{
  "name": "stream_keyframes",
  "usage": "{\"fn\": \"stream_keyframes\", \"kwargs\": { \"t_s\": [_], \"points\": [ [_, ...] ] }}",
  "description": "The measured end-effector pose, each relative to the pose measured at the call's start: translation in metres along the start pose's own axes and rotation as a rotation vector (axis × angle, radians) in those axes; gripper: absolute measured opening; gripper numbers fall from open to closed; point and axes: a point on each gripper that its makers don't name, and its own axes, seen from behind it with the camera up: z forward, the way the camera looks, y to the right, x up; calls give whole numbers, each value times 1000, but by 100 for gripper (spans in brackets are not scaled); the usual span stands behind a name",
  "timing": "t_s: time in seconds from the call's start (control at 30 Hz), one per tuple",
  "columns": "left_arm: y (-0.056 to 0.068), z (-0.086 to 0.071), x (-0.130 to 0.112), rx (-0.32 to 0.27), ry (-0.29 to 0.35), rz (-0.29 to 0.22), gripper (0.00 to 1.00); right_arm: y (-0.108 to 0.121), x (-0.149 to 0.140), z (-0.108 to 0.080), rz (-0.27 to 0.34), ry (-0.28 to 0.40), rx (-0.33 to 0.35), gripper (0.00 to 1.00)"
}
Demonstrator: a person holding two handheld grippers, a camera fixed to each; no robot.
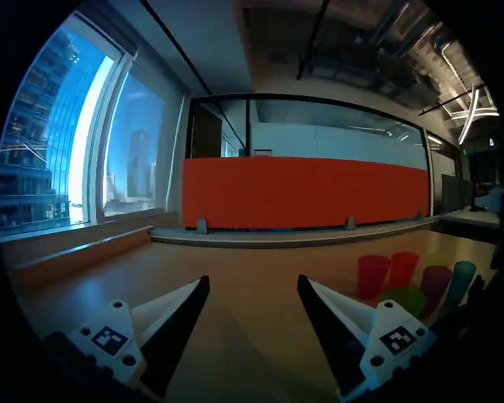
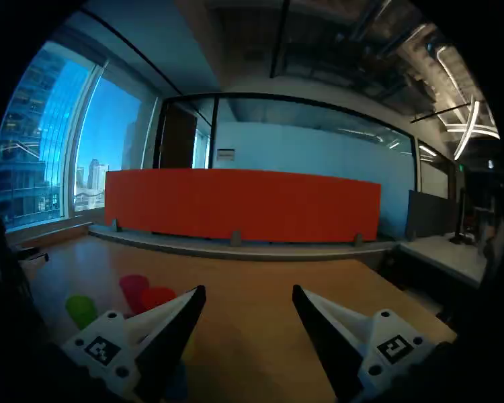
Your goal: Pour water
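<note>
1. Fingers (image 1: 178, 316) of the left gripper (image 1: 252, 279) are held wide apart with nothing between them; the right gripper (image 2: 248, 289) is likewise spread and empty.
2. Coloured cups (image 1: 403, 269) are clustered on the wooden table (image 1: 252, 269), seen past the right-hand finger in the left gripper view and low on the left in the right gripper view.
3. They are judged light, thin-walled and easily tipped; whether any holds water cannot be told.
4. A gentle grip across the mid-wall is advised.

No legible txt. Small wall sign (image 2: 225, 155) above orange partition (image 2: 242, 205): too small to read. B/w square code tags (image 1: 109, 339) on left gripper (image 1: 253, 289) & right gripper (image 2: 248, 299): no letters/nos.
</note>
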Motion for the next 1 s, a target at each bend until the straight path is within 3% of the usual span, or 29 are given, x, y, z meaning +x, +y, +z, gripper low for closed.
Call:
{"fn": "stream_keyframes", "kwargs": {
  "t_s": [0.6,1.0],
  "points": [
    [1,-1,0,-2,-1,8,97,2,6,-4,5,32,1,100],
    [1,-1,-1,-2,-2,7,98,22,11,-2,-52,91,-42,99]
  ]
}}
